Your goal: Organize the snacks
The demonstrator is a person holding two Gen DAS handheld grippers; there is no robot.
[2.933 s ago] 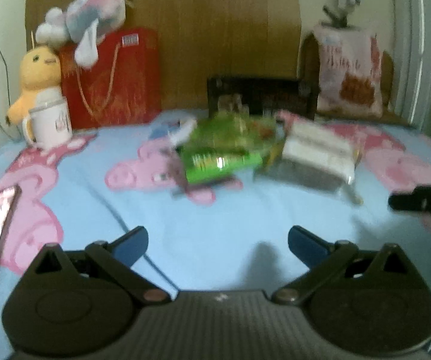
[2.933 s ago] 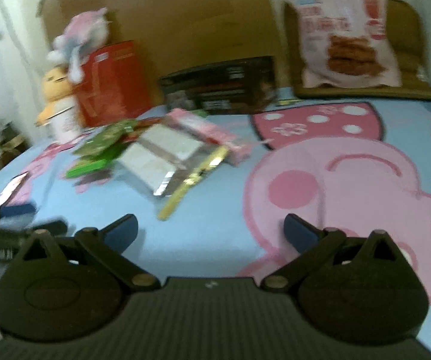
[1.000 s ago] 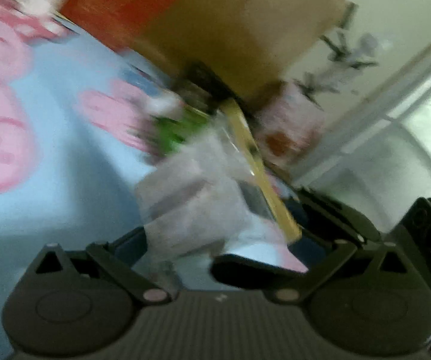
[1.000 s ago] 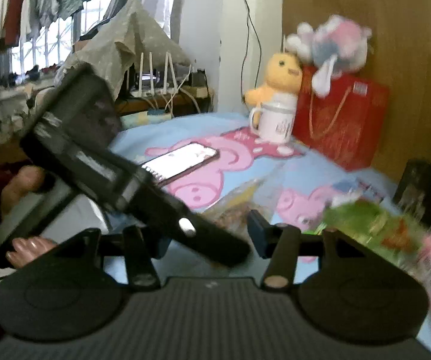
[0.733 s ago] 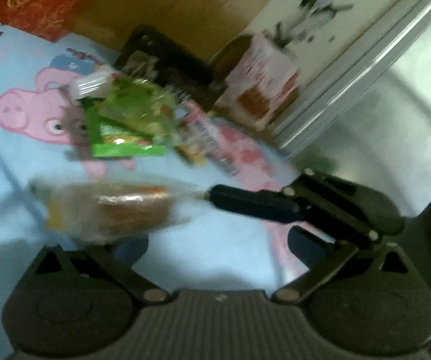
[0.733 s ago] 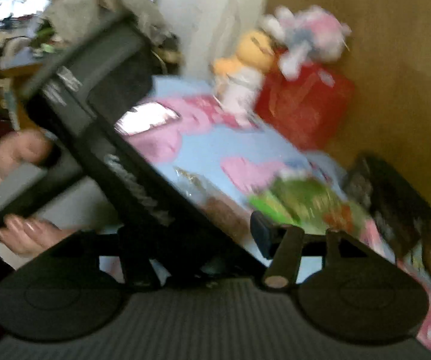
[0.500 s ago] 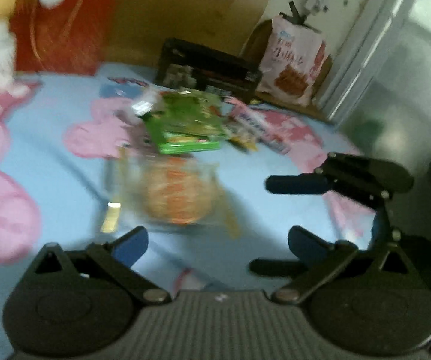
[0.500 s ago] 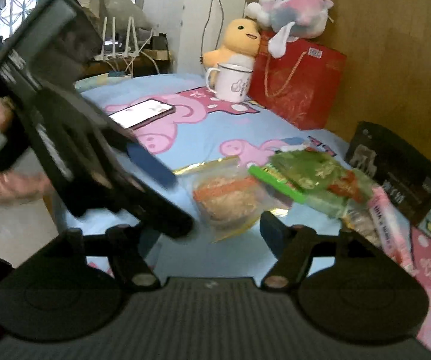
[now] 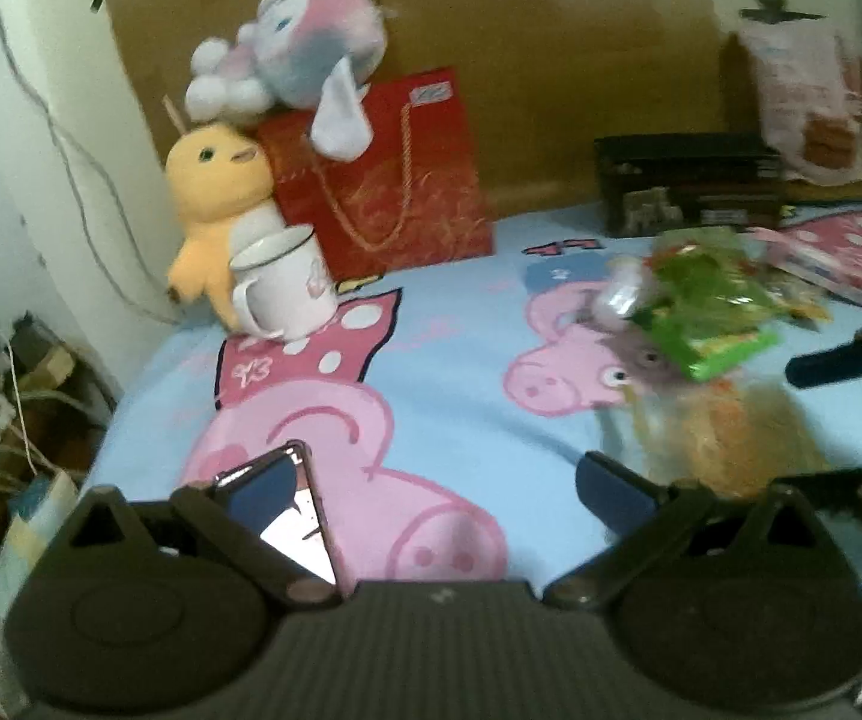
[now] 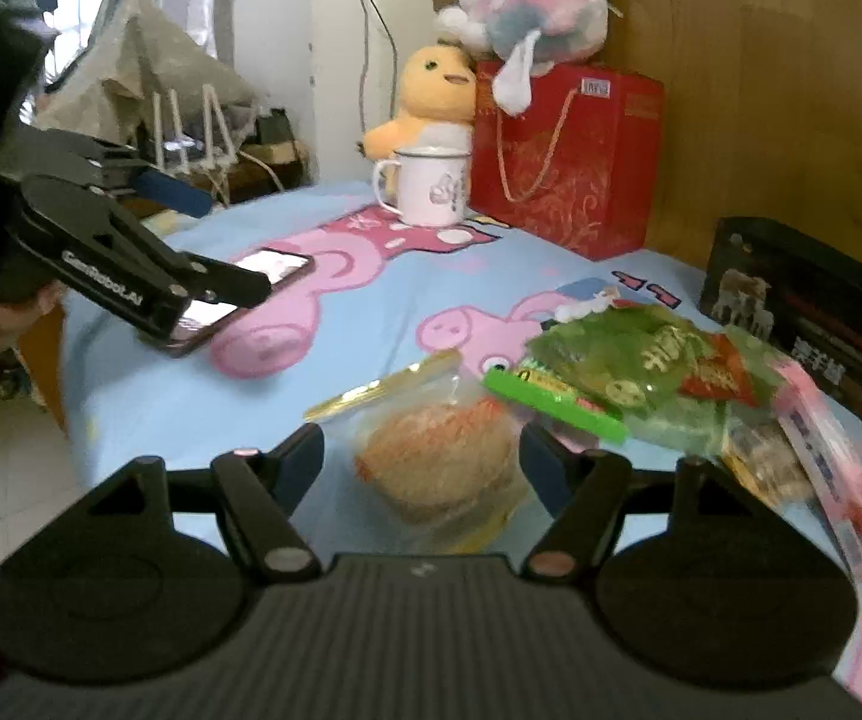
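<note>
Right wrist view: the right gripper (image 10: 422, 450) has just been spreading its jaws, and the crinkly clear bun packet (image 10: 437, 462) lies loose between them on the soft cartoon-pig bedsheet (image 10: 371, 300), unpressed. Just beyond sits a heap of glossy green snack bags (image 10: 617, 372) beside a flat pink packet (image 10: 833, 456). At left the left gripper (image 10: 224, 246) hangs released above a shiny phone (image 10: 263, 279). Farther back stand a smooth white mug (image 10: 428, 186), a fuzzy yellow plush toy (image 10: 431, 96), a stiff red gift bag (image 10: 569, 156) and a dark rectangular box (image 10: 803, 312).
</note>
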